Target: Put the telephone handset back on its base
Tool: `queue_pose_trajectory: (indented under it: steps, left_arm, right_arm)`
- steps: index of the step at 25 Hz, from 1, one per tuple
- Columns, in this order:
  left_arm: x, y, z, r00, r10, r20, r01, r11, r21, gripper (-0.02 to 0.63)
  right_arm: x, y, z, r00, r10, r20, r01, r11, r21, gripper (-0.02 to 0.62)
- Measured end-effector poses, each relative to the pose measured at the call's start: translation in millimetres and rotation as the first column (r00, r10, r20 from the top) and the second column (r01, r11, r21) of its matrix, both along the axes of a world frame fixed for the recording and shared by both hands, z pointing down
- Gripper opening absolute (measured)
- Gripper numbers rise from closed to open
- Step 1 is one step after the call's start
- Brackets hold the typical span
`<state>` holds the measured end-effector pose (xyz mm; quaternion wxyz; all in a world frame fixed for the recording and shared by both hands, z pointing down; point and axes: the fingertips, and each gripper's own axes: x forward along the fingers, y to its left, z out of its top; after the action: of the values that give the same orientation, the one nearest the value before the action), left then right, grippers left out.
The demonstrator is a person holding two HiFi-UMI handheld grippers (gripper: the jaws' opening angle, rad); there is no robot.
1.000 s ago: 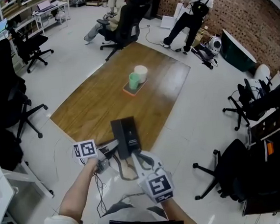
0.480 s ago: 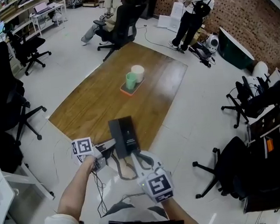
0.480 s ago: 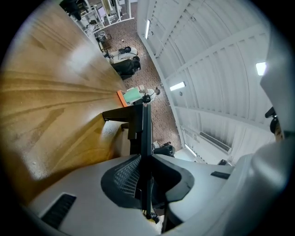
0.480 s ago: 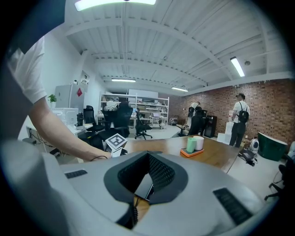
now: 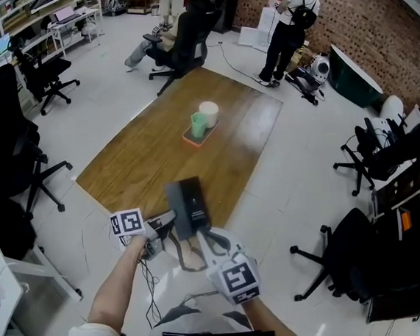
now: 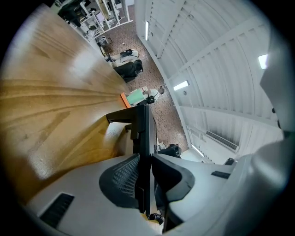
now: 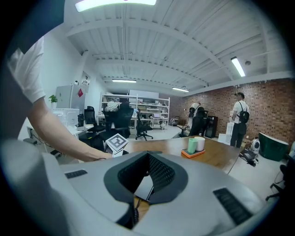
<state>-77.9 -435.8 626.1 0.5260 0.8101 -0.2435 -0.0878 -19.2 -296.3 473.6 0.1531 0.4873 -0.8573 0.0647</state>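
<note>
Far left, the left gripper (image 5: 165, 224) reaches in from the side. Its own view has the black telephone (image 5: 190, 202) edge-on, a thin slab standing between the jaws. Both jaws lie against it, having just eased open a touch. That view also catches a coiled cord (image 6: 155, 216) beneath the slab. From above you get the broad face instead. The telephone sits over the near edge of the wooden table (image 5: 149, 151), long axis running near to far, far end tipped slightly left. Handset and base can't be told apart here. Farther up the table, well apart, an orange tray (image 5: 194, 138) carries a green cup (image 5: 199, 123) and a white cup (image 5: 209, 112). Now the right gripper (image 5: 212, 239): it comes in from the near side, clamped on the telephone's near end, and its body covers that end from above. Its view alone picks out the left arm (image 7: 57, 133) and, far right, a standing person (image 7: 239, 117) with a backpack.
</note>
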Motion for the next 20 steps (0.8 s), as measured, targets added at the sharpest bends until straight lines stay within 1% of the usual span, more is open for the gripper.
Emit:
queue_pose_trajectory:
  steps: [4,7,10,12,14,17,20]
  left_arm:
    - [-8.2,-4.7,0.8,0.997,-0.065,0.042,0.064,0.998,0.014,0.125]
    - [-18.3,-6.9,-2.6,0.989,-0.126,0.077,0.123,0.992,0.043,0.126]
    - [-29.5,-5.2,-11.1,0.977,-0.185,0.101,0.176,0.980,0.092,0.123]
    - [-32.4,0.3,-21.6,0.974,-0.206,0.091,0.194,0.973,0.126,0.063]
    - [-32.8,7.7,-32.1,0.972,-0.221,0.083,0.206,0.966,0.159,0.063]
    - [-30.3,21.1,-40.7,0.969,-0.227,0.100,0.205,0.960,0.192,0.063]
    - [-27.5,35.0,-47.7,0.964,-0.232,0.127,0.199,0.953,0.229,0.002]
  right_arm:
    - [0.5,3.0,1.6,1.000,0.000,0.002,0.000,1.000,-0.003,0.005]
    - [0.3,6.9,2.3,1.000,0.001,0.009,0.000,1.000,-0.007,0.005]
    - [-1.1,10.8,1.8,1.000,-0.005,0.013,0.006,1.000,-0.005,0.005]
    - [-2.5,13.6,2.1,1.000,-0.012,0.013,0.012,1.000,-0.003,0.005]
    - [-4.4,17.0,2.0,1.000,-0.021,0.013,0.021,1.000,-0.001,0.005]
    - [-7.0,22.2,2.8,0.999,-0.033,0.018,0.033,0.999,0.000,0.005]
    - [-6.8,27.0,5.9,0.999,-0.039,0.021,0.039,0.999,-0.003,0.005]
